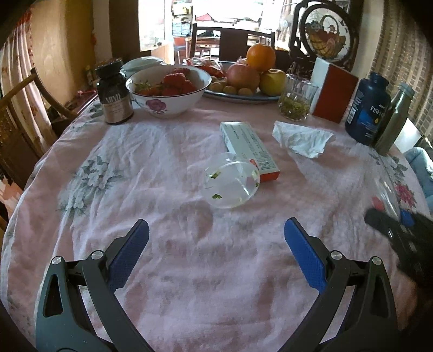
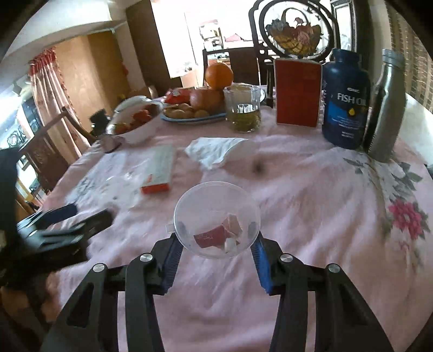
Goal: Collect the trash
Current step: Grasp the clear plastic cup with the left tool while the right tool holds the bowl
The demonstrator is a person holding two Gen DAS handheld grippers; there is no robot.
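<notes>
Clear plastic cup (image 2: 216, 219) — right gripper (image 2: 216, 243) clamped

Clear glossy plastic cup (image 2: 216, 219). Rumpled matt cloth over table (image 1: 135, 168). Crumpled white paper tissue (image 1: 303, 139). Brushed metal flask (image 2: 385, 108). Glazed ceramic bowl (image 1: 167, 92).

Daylight from blown-out window (image 1: 216, 16) at top centre; foreground dimmer. Fisheye bending and dark vignette at corners. Motion blur in right wrist view, lower left.
</notes>
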